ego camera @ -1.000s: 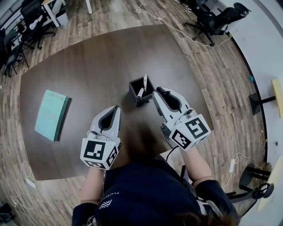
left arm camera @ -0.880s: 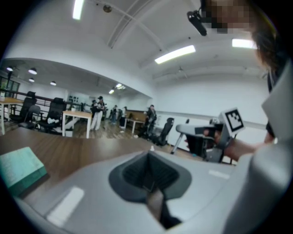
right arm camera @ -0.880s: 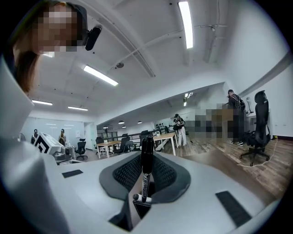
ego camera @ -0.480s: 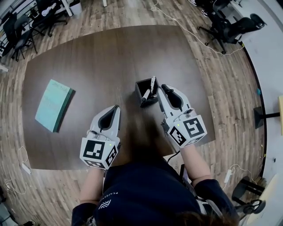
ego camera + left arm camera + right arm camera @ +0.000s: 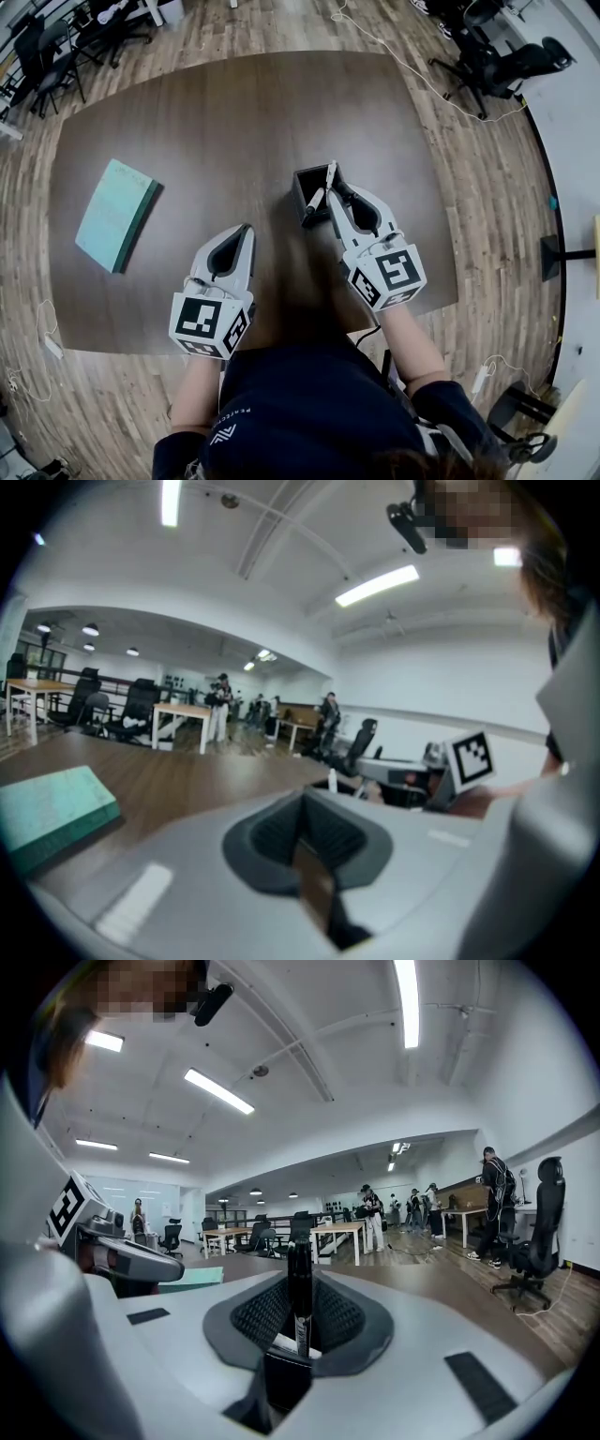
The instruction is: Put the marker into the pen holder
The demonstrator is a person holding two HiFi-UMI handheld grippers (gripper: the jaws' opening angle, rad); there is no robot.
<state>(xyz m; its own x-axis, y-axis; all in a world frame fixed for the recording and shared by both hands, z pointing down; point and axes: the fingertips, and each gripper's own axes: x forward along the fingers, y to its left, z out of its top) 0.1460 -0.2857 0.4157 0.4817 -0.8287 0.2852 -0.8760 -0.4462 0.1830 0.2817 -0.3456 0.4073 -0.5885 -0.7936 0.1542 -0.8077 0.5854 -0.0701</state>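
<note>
A black square pen holder (image 5: 302,180) stands mid-table with two markers leaning inside, one white-bodied (image 5: 330,172). My right gripper (image 5: 341,191) sits at the holder's right rim, shut on a black marker (image 5: 298,1283) that stands upright between its pads. In the head view that marker is hidden by the gripper body. My left gripper (image 5: 246,232) rests lower left of the holder, its jaws together with nothing in them. From the left gripper view (image 5: 306,844) the holder (image 5: 345,787) appears small ahead, beside the right gripper's marker cube (image 5: 473,757).
A teal book (image 5: 114,214) lies at the table's left side, also seen in the left gripper view as the teal book (image 5: 52,808). The brown table (image 5: 216,122) stands on a wood floor, with office chairs (image 5: 497,61) and desks beyond its far edge.
My right gripper has swung left and closer to the holder's right rim, still carrying the marker. The left gripper has stayed where it was.
</note>
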